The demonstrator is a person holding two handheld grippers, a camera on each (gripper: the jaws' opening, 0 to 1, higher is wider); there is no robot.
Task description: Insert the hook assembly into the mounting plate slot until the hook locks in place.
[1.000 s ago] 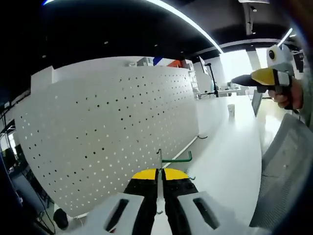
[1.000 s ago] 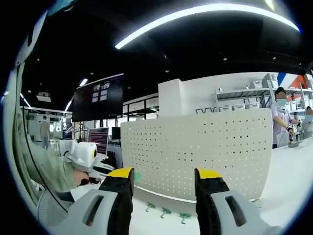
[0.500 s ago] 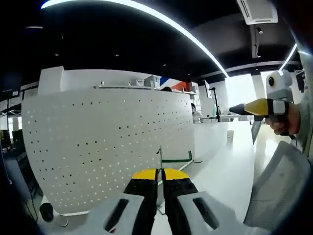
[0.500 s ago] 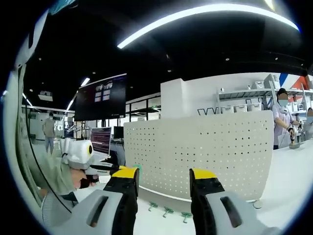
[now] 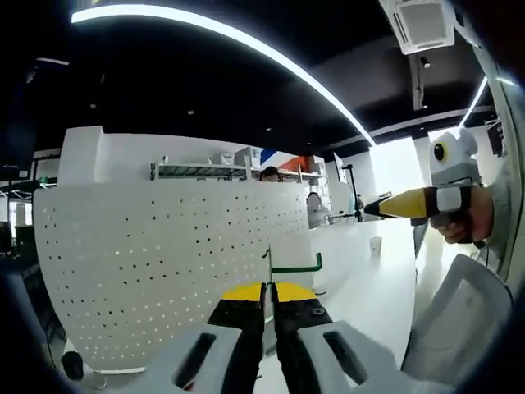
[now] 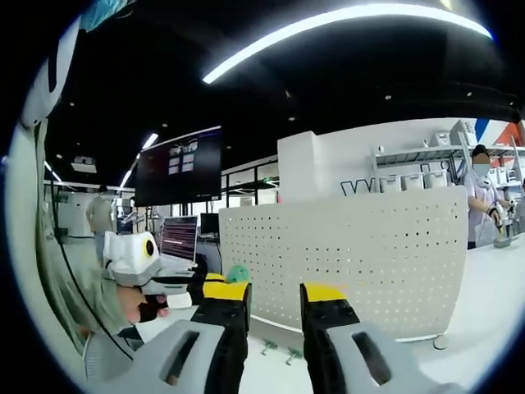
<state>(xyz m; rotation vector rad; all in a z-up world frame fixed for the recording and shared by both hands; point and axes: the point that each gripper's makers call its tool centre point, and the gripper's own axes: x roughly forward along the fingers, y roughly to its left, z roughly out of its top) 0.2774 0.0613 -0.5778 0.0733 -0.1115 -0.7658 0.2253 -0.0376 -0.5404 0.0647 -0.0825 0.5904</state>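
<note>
Sticking up from between the closed yellow-tipped jaws of the left gripper [image 5: 268,294] is the green hook [image 5: 295,266], its thin metal stem upright and its green arm reaching out sideways to an upturned end; in the left gripper view it is held in front of the white pegboard [image 5: 164,263], and whether it touches the board cannot be told; the pegboard stands upright on a white table [image 5: 369,287], its face dotted with rows of small holes; a small white cup [image 5: 376,245] sits farther along the table, its contents not visible; the right gripper [image 5: 385,207] comes in from the right of that view, held in a person's hand [image 5: 463,226]; in the right gripper view the right gripper's jaws stand slightly apart with nothing between them, pointing at the pegboard; two spare green hooks [image 6: 281,351] lie on the table at the board's foot.
</note>
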